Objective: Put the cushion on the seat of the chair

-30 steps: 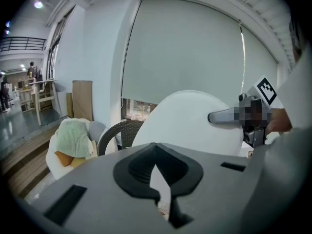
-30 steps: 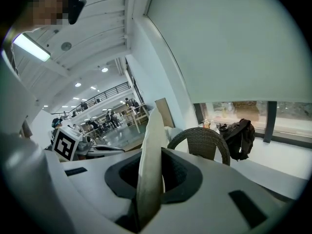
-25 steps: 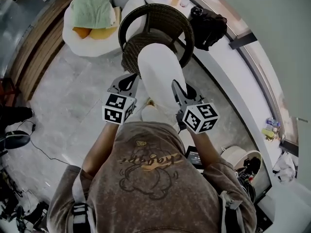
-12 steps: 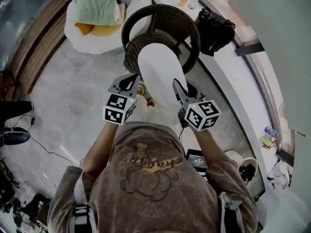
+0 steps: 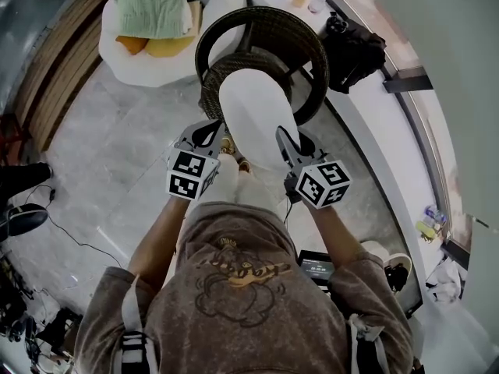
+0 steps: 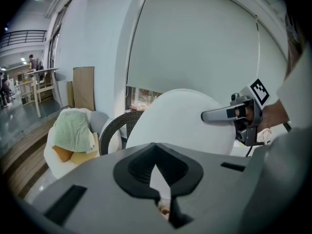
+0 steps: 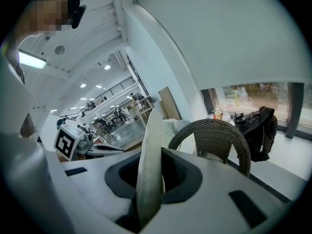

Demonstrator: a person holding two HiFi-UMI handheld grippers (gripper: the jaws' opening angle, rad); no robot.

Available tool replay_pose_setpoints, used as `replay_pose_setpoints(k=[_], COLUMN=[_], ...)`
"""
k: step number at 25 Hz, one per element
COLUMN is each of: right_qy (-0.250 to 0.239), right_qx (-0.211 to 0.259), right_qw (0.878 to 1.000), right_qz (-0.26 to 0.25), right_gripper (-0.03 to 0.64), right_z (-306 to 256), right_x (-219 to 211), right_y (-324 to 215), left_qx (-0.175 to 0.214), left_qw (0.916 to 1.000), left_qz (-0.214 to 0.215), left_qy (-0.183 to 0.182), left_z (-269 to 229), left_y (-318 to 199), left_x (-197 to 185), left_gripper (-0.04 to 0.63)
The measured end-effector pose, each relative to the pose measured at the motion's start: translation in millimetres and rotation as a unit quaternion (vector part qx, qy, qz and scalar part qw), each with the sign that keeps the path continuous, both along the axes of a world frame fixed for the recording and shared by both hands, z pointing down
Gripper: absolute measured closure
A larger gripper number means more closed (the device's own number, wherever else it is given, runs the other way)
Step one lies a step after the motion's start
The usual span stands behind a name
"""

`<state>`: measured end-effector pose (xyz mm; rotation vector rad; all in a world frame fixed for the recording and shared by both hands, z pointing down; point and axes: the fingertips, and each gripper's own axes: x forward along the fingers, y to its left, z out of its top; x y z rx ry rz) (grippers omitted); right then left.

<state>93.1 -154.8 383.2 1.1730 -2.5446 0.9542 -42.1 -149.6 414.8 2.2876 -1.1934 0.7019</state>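
The seat [image 5: 212, 92] is open from the near side — its backrest [image 5: 257, 15] rings the far edge, the counter [image 5: 374, 131] close at right.

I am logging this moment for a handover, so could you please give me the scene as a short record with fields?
cushion: white, round, held tilted over the front of the wicker chair, not lying on its seat
left gripper: jaws shut on the cushion's left edge
right gripper: jaws shut on the cushion's right edge
nearby: black bag beside the chair
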Motion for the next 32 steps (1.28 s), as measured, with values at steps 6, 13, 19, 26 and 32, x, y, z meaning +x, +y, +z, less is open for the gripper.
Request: replay_pose_setpoints(k=[6,13,19,26,32], right_qy=[0.0,-0.007,-0.017,-0.03,-0.045], right_qx=[-0.011,-0.017,-0.026,-0.048,-0.067], right_qw=[1.0,1.0,0.999,0.998,0.996], right_qz=[0.003,0.012,0.029,0.025,0.026], right_gripper=[0.548,0.548,0.548,0.548,0.548], right_z=[20,45,72,110,140], right_x=[-5,-10,-16,-25,-32], right_y=[-17,-42,-60,-71,-84], left_qx=[-0.008,-0.02,-0.035,-0.06,-0.078], left_qw=[0.9999,0.9995,0.9992,0.9979,0.9966], left_qz=[0.007,0.024,0.019,0.024,0.026], left_qy=[0.004,0.003,0.006,0.005,0.003], left_z=[19,50,79,116,142], left_y=[-20,-44,-55,-58,-58], left_x=[-1,-3,-8,-14,-17], left_gripper=[0.591,0.591,0.591,0.591,0.591])
